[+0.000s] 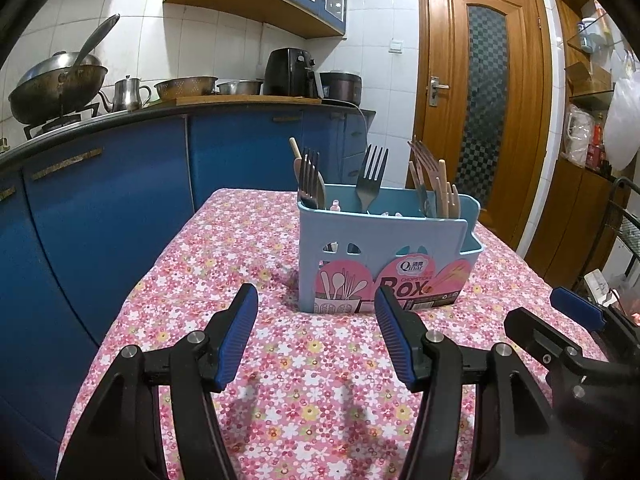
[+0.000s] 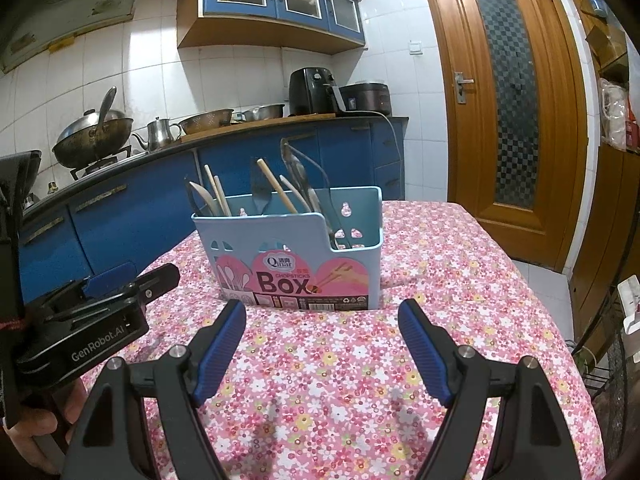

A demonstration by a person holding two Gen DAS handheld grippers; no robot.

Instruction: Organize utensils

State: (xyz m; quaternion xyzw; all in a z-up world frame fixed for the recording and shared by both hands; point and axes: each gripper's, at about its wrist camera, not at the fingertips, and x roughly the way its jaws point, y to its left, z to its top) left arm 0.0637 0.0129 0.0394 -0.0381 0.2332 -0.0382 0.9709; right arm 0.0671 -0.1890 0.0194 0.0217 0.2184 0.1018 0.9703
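Observation:
A light blue utensil box point(image 1: 384, 248) point(image 2: 296, 248) with a pink "Box" label stands upright on the floral tablecloth. Metal forks point(image 1: 370, 176), wooden chopsticks point(image 2: 276, 186) and spoons stick up out of its compartments. My left gripper point(image 1: 316, 300) hovers over the cloth just short of the box, open, nothing between its blue pads. My right gripper point(image 2: 322, 312) is also open and empty, a little short of the box front. Each gripper shows at the edge of the other's view: the right one point(image 1: 576, 312), the left one point(image 2: 116, 276).
The table point(image 1: 224, 272) is covered by a pink flowered cloth. Blue kitchen cabinets point(image 1: 120, 184) run along its left with a wok point(image 1: 56, 84), kettle, bowls and an air fryer point(image 1: 290, 72) on the counter. A wooden door point(image 2: 508, 112) stands behind; a wire rack point(image 2: 612, 360) sits at the right.

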